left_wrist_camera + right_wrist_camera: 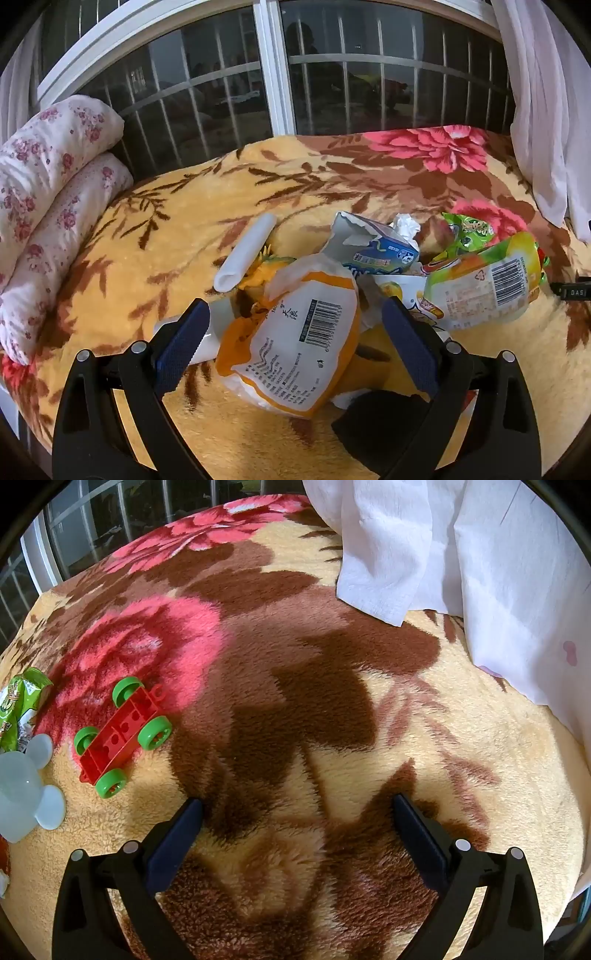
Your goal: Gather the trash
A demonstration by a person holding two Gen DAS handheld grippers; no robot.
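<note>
Several pieces of trash lay heaped on a flowered blanket [177, 229] spread over a bed by a window [229, 74]. The left gripper [295, 317] had its blue fingers [181, 343] spread wide on either side of an orange-and-white wrapper [295, 347], the pads not pressing on it. Behind the wrapper sat a torn blue carton [373, 247] with a crumpled tissue [404, 227] beside it, a yellow-green bag [487, 284] to the right, a green packet [469, 229] farther back, and a white paper roll [245, 254] to the left. The right gripper [297, 808] also stood wide apart over bare blanket, holding nothing. Off to its left were a red toy car [122, 734] with green wheels and a pale mouse-shaped object [26, 786]. White curtain [461, 554] hung at the right.
</note>
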